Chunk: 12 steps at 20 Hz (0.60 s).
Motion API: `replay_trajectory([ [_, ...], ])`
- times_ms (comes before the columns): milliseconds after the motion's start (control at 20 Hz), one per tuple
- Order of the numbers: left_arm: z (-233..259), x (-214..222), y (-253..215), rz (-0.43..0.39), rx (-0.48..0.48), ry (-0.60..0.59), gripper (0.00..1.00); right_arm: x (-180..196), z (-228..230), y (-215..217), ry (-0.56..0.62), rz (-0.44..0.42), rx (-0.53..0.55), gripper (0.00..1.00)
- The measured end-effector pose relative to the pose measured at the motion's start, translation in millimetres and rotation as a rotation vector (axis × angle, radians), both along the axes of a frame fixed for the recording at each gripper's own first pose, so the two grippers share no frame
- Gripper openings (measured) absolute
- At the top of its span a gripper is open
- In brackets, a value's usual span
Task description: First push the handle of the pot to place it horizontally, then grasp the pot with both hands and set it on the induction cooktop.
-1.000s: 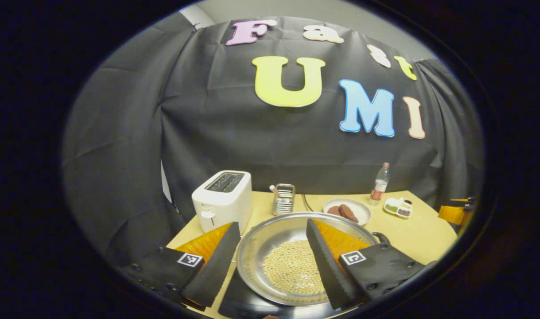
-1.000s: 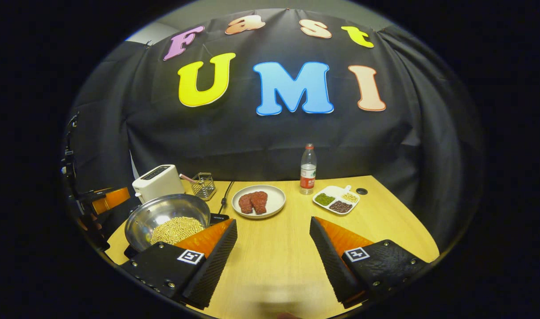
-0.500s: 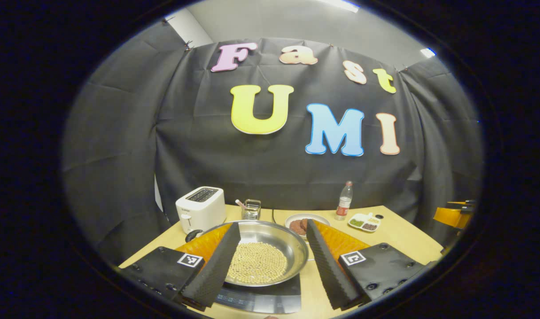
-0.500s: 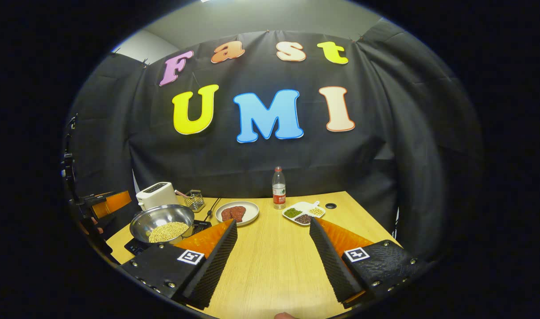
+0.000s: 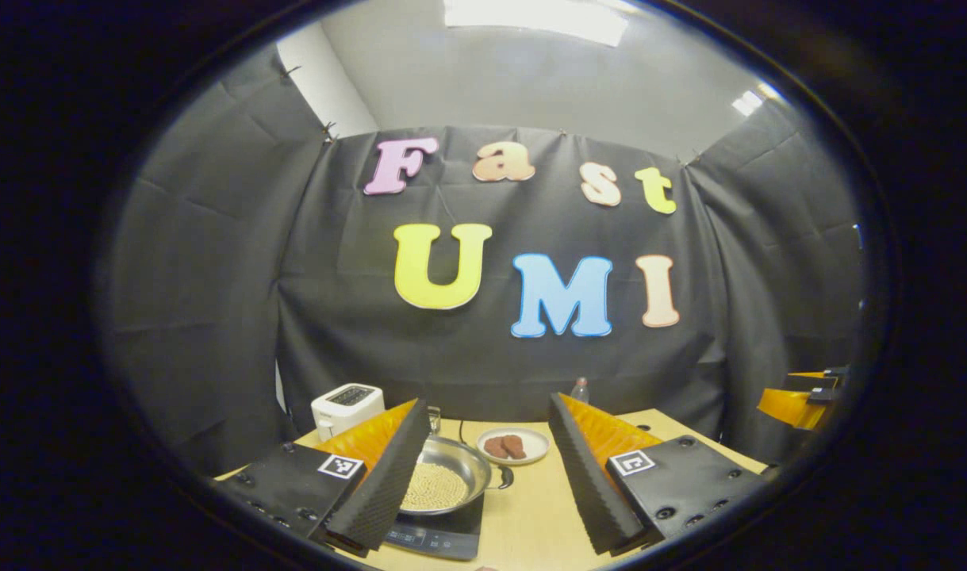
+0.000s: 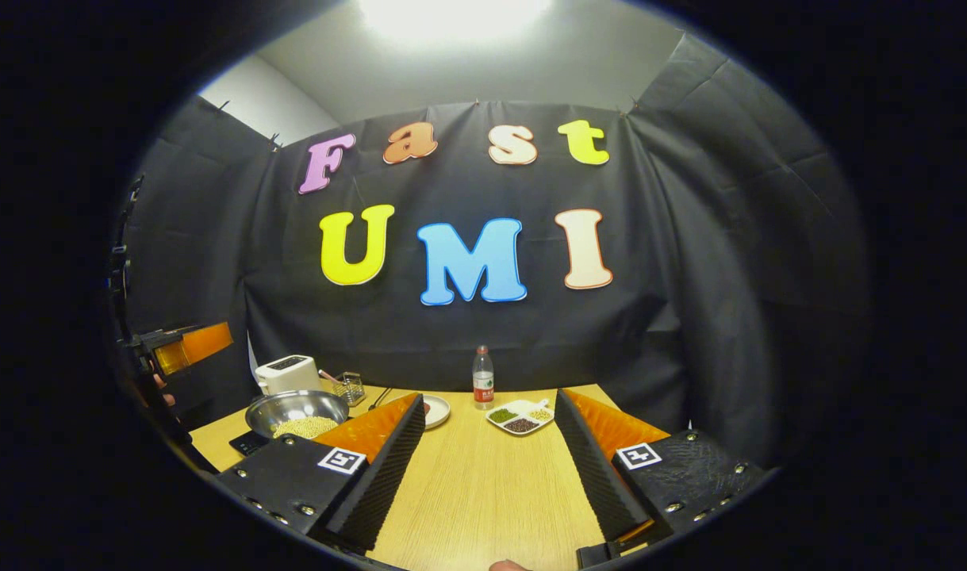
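On the induction cooktop [image 5: 439,533], left of the plate [image 5: 515,446], sits the pot [image 5: 443,482] of beans, so the placing looks done. Left gripper [image 5: 487,468] and right gripper [image 6: 487,464] both hang with fingers spread, holding nothing; best drawn straight back, well apart from the pot's handle [image 5: 505,477].

We're looking at a staged kitchen corner inside a recording booth: black cloth [image 6: 689,262] is hanging as walls on all sides, with a plain ceiling and a bright ceiling light [image 6: 451,16] glaring above. A wooden surface [image 6: 483,484] is carrying kitchen gear: a white toaster [image 6: 288,373], an induction cooktop [image 5: 439,535] bearing a steel pot [image 5: 451,476] of beans, a plate of meat [image 5: 515,446], a water bottle [image 6: 482,377] and a divided dish of beans [image 6: 519,417].
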<state>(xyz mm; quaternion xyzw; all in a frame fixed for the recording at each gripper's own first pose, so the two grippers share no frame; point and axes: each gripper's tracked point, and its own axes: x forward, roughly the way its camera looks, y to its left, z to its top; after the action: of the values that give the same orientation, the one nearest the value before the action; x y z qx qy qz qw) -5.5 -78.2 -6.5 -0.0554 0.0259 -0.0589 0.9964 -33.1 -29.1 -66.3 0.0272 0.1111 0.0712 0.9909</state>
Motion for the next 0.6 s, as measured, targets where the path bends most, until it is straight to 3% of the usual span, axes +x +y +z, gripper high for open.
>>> replay_trajectory([
  [600,20.7,-47.9,26.3,-0.022,0.096,-0.07,0.97,-32.5,44.6,14.3,-0.103,-0.074,-0.004,0.99],
])
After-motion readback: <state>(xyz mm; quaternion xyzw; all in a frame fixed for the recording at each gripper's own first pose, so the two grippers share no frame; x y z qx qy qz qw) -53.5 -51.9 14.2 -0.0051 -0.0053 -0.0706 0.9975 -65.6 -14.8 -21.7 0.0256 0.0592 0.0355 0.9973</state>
